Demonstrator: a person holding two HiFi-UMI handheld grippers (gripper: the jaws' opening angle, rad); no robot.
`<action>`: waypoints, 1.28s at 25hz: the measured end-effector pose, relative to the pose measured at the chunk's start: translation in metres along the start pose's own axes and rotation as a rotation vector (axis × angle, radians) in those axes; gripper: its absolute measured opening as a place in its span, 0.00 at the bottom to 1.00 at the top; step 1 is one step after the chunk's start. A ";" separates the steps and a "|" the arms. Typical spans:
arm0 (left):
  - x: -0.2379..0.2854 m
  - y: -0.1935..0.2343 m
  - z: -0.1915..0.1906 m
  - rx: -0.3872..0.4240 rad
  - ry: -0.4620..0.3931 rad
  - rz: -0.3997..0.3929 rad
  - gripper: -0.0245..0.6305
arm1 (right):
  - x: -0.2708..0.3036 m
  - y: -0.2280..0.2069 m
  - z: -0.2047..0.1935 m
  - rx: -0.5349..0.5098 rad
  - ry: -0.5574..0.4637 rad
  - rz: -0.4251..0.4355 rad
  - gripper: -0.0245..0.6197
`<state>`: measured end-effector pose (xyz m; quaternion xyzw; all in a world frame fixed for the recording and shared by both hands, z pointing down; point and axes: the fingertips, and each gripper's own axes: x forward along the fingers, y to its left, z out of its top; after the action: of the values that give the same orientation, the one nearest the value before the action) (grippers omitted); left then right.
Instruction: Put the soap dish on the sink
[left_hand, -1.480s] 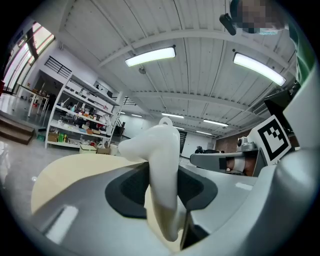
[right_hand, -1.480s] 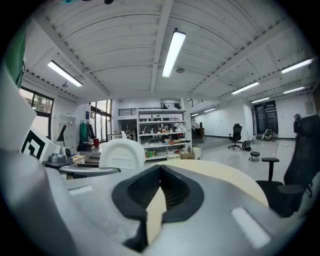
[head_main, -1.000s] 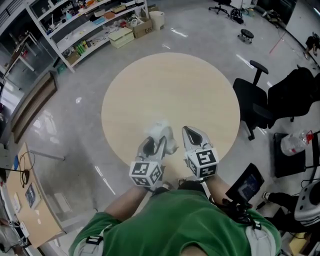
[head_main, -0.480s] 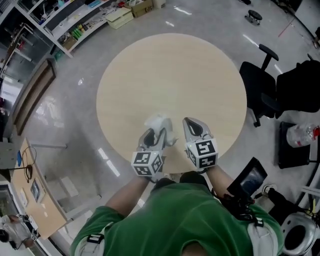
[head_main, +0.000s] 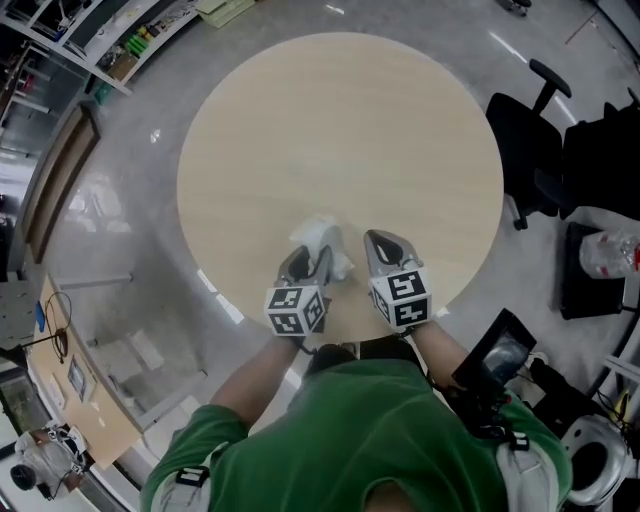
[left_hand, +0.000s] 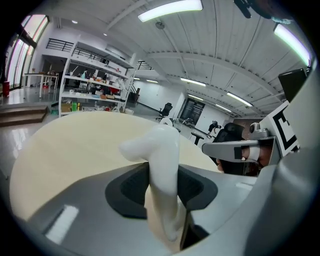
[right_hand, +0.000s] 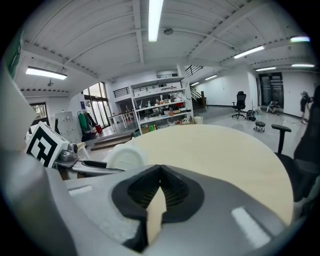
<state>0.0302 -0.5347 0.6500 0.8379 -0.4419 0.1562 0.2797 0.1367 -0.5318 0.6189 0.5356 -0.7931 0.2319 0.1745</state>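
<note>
White and smooth, the soap dish (left_hand: 160, 150) stands on its edge between the pads of the left tool (left_hand: 162, 186), which is clenched on its lower part. Its upper rim curls over to the left, above the jaws. The head view shows this less clearly: there the soap dish (head_main: 322, 240) is only a pale shape that sticks out past the tip of the left tool (head_main: 308, 262), above the near part of the round beige tabletop (head_main: 340, 130). Whether it touches the wood, I cannot tell.

Just beside it is the right tool (head_main: 385, 250). In its own view the jaws are closed together with nothing between them, and the soap dish (right_hand: 125, 157) shows at the left as a round white form.

Beyond the tabletop are a black office chair (head_main: 530, 140) on the grey floor (head_main: 130, 250) and white shelves (left_hand: 95, 92).
</note>
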 end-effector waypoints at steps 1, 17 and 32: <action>0.003 0.003 -0.003 -0.011 0.009 -0.001 0.27 | 0.004 0.000 -0.003 0.003 0.011 0.004 0.04; 0.048 0.018 -0.035 -0.122 0.151 -0.023 0.27 | 0.040 -0.017 -0.040 0.061 0.113 0.032 0.04; 0.056 0.036 -0.047 -0.150 0.232 0.011 0.30 | 0.057 -0.019 -0.041 0.071 0.124 0.059 0.04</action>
<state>0.0317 -0.5593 0.7275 0.7885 -0.4215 0.2200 0.3902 0.1344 -0.5593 0.6865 0.5025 -0.7874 0.2977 0.1970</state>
